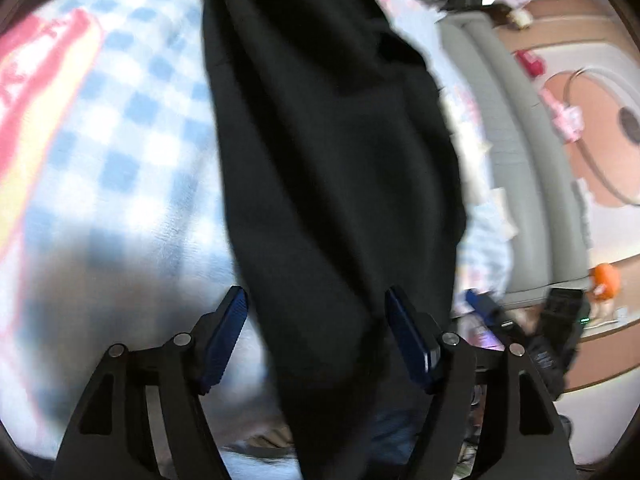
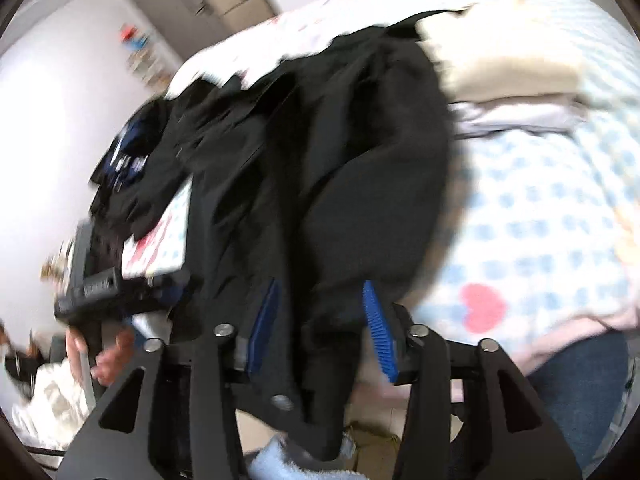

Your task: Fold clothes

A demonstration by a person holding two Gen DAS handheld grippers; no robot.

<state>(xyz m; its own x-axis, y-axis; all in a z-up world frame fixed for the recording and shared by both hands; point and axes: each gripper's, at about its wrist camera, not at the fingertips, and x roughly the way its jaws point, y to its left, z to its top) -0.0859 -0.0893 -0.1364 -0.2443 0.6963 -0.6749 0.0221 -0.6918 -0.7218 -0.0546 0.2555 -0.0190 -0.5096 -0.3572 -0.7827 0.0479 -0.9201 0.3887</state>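
Over the checked bedspread (image 1: 132, 152), both jaws gape around the black garment (image 1: 328, 152).

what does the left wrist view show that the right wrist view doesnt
Only the left wrist view: a red and yellow blanket edge, a floor mat with a cartoon face, and an orange toy.

Only the right wrist view: folded cream and white clothes, a white wall, and a pink heart print.

Both: the black garment hanging between open gripper fingers, over the blue checked bedding.
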